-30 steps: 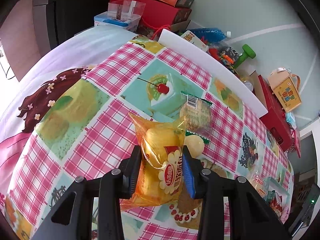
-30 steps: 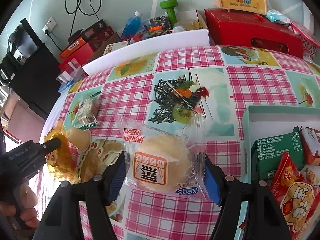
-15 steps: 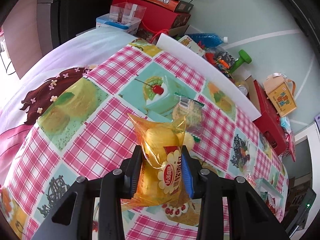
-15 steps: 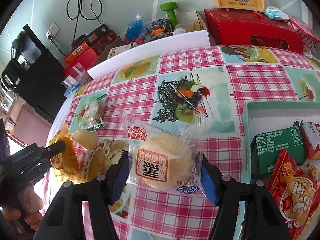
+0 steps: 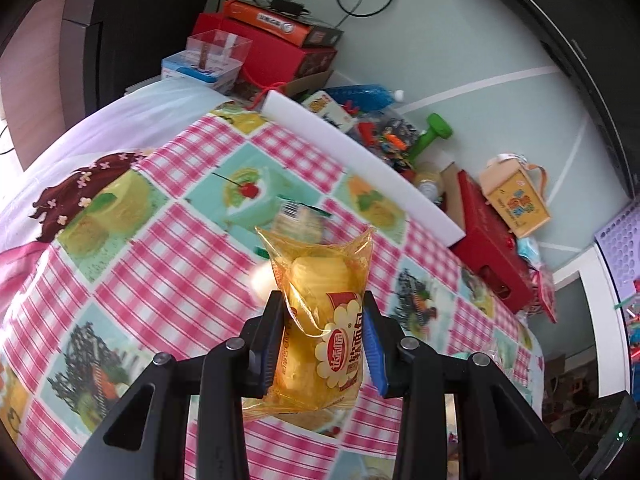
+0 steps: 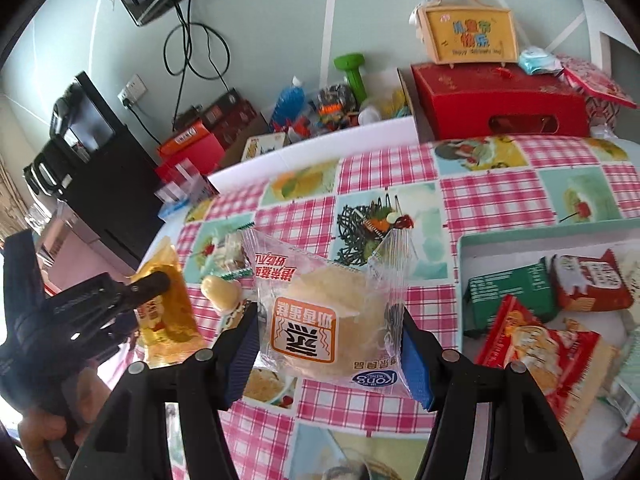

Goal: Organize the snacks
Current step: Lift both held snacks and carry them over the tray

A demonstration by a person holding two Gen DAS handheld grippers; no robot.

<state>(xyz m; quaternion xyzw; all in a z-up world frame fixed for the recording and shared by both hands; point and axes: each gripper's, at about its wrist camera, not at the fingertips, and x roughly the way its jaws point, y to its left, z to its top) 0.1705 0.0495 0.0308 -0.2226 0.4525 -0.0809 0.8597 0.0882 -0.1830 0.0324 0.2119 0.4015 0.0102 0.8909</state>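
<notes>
Left gripper (image 5: 325, 332) clamps narrowly on yellow bread packet (image 5: 320, 320); right gripper (image 6: 326, 344), part open, apparently grips clear cake packet (image 6: 328, 312).

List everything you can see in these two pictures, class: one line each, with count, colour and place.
yellow bread pack: 1, yellow, in the left tongs
cake pack: 1, clear with orange label, in the right tongs
cracker pack: 1, clear and green, on the cloth
pale sweet: 1, cream, on the cloth beside the cracker pack
tray: 1, mint green, on the cloth; holds green and red packs
tablecloth: 1, pink check with dessert prints
red box: 1, behind the table
yellow gift box: 1, on the red box
dumbbell: 1, green, behind the table
bottle: 1, blue, behind the table
left tongs: shut on the yellow bread pack
right tongs: shut on the cake pack
</notes>
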